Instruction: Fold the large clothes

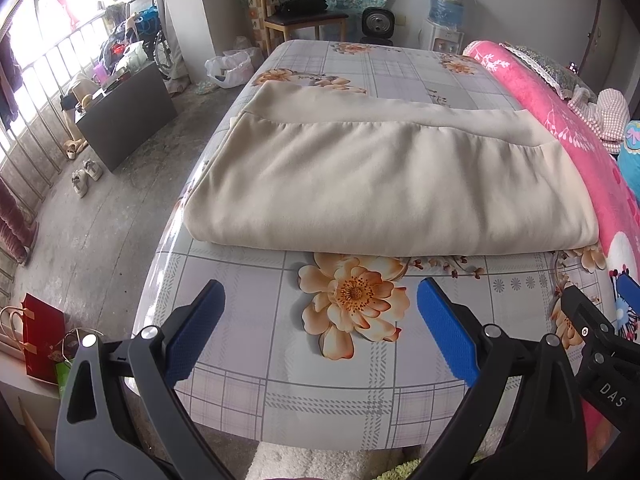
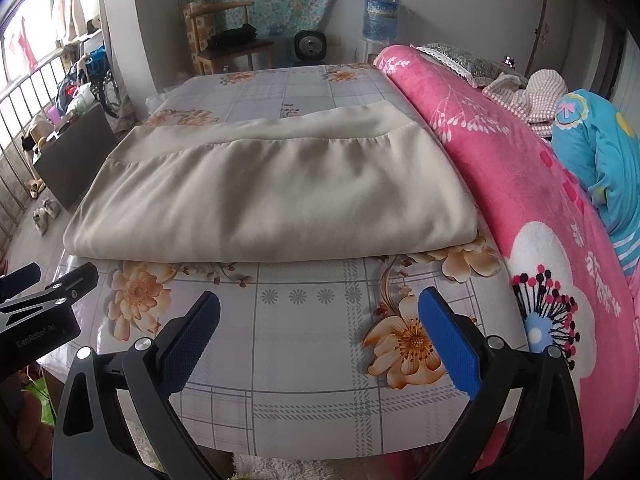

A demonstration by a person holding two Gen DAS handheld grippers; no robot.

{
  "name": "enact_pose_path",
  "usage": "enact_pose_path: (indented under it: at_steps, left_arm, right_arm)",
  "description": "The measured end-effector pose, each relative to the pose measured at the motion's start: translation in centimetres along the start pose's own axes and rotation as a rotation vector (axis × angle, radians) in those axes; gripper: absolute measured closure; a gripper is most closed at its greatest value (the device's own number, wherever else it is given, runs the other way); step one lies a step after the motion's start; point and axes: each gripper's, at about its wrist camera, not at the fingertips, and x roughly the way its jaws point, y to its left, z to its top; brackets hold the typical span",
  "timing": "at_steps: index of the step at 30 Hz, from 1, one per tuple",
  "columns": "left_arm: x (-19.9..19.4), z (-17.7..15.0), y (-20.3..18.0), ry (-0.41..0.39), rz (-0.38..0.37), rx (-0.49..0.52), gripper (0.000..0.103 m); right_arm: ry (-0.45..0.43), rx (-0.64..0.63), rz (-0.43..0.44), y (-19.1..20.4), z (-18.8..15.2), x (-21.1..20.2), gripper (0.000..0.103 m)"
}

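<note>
A beige garment (image 1: 380, 176) (image 2: 272, 196) lies folded into a wide rectangle on the floral plaid bed sheet (image 1: 320, 392) (image 2: 312, 380), its folded edge nearest me. My left gripper (image 1: 320, 328) hovers open over the near end of the bed, short of the garment, with nothing between its blue pads (image 1: 448, 328). Open as well, my right gripper (image 2: 320, 332) holds nothing and sits at about the same distance from the garment. Each gripper shows at the edge of the other's view: the right gripper (image 1: 600, 320) and the left gripper (image 2: 44, 288).
A pink fleece blanket (image 2: 520, 184) (image 1: 560, 120) runs along the bed's right side, with a blue garment (image 2: 600, 160) and pillows beyond. Left of the bed is bare floor with shoes (image 1: 86, 176), a dark cabinet (image 1: 128, 116) and a red bag (image 1: 42, 344). A chair (image 1: 300, 12) stands past the far end.
</note>
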Motion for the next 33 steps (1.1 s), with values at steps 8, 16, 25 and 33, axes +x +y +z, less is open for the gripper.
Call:
enact_pose_path:
  at_steps: [8, 16, 25, 33]
  left_arm:
    - [-0.21, 0.04, -0.07, -0.003, -0.001, -0.004, 0.01]
    - [-0.45, -0.01, -0.16, -0.012, 0.002, 0.004, 0.01]
    - [-0.48, 0.0, -0.19, -0.012, 0.001, 0.005, 0.01]
    - [-0.61, 0.12, -0.19, -0.017, 0.002, 0.005, 0.01]
  right_arm:
    - [0.001, -0.002, -0.001, -0.04, -0.03, -0.05, 0.006]
    - [0.003, -0.005, -0.004, 0.04, -0.03, -0.04, 0.006]
    - [0.006, -0.01, -0.004, 0.38, -0.07, 0.04, 0.006]
    - [0.004, -0.014, -0.004, 0.51, -0.04, 0.08, 0.006]
